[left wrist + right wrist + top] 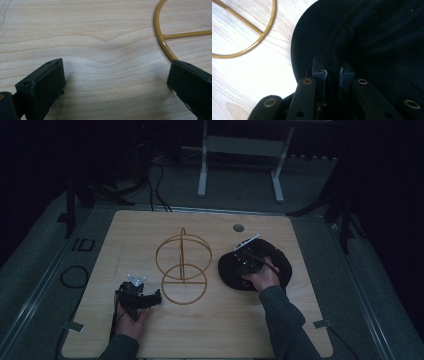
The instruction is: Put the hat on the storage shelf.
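Your right gripper (248,260) has its fingers (320,72) pinched on the black cap (280,262), which lies on the desk (300,320) just right of the gold wire stand (183,267). The stand sits between your hands. Your left gripper (150,299), fingers wide and empty, waits at the stand's near-left rim.

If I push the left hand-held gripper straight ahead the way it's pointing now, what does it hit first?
Probably the gold wire stand: the left hand-held gripper, jaws open over bare table, has its base ring just ahead, by one jaw.
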Motion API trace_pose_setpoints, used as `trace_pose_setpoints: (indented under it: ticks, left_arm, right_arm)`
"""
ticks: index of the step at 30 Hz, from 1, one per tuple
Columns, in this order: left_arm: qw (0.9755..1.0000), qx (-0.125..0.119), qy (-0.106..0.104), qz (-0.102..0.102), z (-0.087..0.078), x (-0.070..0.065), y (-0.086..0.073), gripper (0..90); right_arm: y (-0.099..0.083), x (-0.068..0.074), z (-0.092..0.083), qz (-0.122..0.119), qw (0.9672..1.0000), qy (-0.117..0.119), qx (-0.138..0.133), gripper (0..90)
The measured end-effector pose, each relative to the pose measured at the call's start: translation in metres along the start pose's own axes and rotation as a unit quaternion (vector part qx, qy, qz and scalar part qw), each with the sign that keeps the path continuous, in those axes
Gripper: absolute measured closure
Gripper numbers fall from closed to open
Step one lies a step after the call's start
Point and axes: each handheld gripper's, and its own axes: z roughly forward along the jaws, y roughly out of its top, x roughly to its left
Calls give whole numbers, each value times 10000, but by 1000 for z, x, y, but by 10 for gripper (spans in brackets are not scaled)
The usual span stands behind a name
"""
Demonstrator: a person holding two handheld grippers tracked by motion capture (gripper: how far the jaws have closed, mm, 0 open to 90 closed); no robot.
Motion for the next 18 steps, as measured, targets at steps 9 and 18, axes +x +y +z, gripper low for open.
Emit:
trace_pose_setpoints:
  ticks: [9,18]
  left_arm:
    - [10000,-8,-1,-8,0,0,0,12]
    - [10000,-9,0,-9,0,0,0,12]
  right_arm:
    - [14,-3,-20,-272,9996,-89,-40,802]
    - [27,-4,-39,-411,9990,-135,-98,801]
